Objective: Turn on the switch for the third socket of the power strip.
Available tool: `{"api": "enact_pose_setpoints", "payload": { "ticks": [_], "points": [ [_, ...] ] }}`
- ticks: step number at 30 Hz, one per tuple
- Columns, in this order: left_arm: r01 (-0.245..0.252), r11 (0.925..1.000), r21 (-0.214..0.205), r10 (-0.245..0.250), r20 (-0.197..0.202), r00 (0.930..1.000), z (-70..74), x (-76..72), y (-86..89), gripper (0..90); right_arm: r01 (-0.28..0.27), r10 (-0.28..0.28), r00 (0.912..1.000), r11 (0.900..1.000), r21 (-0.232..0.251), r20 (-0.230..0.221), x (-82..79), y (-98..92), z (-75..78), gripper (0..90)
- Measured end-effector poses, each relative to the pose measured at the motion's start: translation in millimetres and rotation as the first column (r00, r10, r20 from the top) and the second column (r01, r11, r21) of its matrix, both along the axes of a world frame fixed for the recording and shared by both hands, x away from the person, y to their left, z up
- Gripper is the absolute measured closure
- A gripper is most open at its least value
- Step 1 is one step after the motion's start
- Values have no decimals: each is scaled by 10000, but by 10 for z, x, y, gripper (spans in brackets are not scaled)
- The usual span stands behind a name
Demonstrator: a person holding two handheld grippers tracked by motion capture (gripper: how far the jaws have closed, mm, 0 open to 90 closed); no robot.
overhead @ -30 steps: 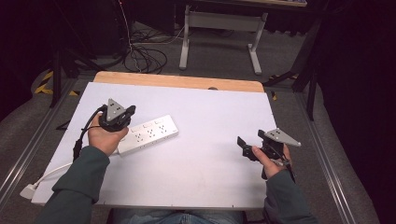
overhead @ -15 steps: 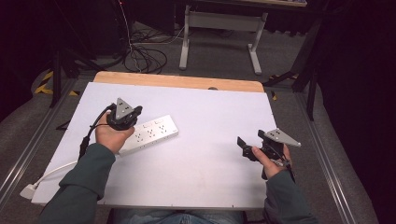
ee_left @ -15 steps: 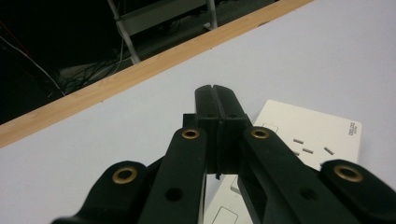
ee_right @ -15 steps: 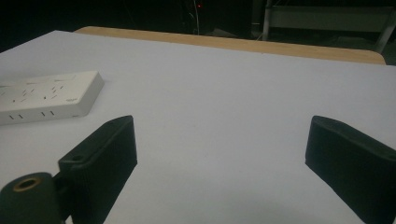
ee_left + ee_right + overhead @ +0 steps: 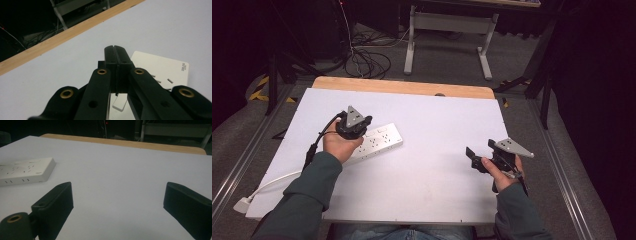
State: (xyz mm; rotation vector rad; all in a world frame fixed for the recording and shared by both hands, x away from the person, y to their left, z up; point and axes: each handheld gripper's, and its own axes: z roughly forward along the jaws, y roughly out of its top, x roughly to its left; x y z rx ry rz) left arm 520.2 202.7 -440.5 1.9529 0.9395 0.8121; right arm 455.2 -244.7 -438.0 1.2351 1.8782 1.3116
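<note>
Left gripper [image 5: 353, 122] over near end of power strip [image 5: 379, 140] on desk [image 5: 437, 125], left of centre; jaws pressed together, empty. Right gripper [image 5: 482, 159] well apart at right, jaws wide apart, empty. Likely step: press strip's switch. Keep tips together, lower straight, push lightly so strip doesn't slide.

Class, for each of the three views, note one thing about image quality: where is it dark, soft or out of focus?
High view: the white table is evenly lit, while the floor and surroundings fall into darkness. Left gripper view: the left gripper is shut and fairly sharp, with the power strip beyond it softer. Right gripper view: the right gripper, open, looks dim and blurred up close.
</note>
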Motion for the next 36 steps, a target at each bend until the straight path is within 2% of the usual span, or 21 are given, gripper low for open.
{"api": "enact_pose_setpoints", "payload": {
  "ticks": [15, 25, 33, 36],
  "points": [
    [527, 9979, 374, -513, -372, 9980, -63, 95, -174, 900, 70, -70, 10000, 10000, -13, 2, -36, -29, 2, 95],
    [558, 9965, 621, -507, -819, 9954, -86, 147, -195, 900, 191, -191, 9998, 9998, 7, 8, -71, -68, 0, 95],
    [679, 9942, 831, -574, -1234, 9907, -107, 199, -245, 900, 283, -283, 9996, 9996, -29, -16, -97, -92, -4, 95],
    [789, 9927, 915, -647, -1495, 9866, -118, 213, -286, 899, 318, -318, 9995, 9995, -58, -5, -110, -103, -5, 95]
  ]
}}
